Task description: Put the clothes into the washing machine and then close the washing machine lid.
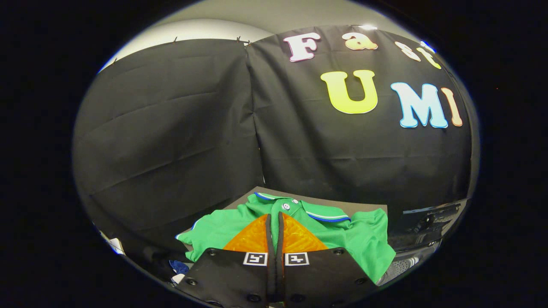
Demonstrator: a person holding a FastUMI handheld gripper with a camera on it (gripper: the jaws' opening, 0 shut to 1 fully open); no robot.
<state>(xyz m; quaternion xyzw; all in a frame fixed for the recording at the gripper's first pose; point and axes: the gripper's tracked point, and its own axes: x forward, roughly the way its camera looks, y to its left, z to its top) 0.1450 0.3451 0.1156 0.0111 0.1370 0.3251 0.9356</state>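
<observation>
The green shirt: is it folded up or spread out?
Spread out. The green shirt lies flat on the dark surface, collar buttoned, sleeves out to both sides. The tongs are shut just above it, gripping nothing.

Gripper jaws nearly closed, empty, over a green polo shirt spread on a table

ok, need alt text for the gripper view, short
A green short-sleeved polo shirt with a blue-and-white striped collar lies spread on a dark table, just ahead of and beneath the gripper, whose fingers are closed together with nothing between them. Part of a washing machine sits beside the shirt.
</observation>
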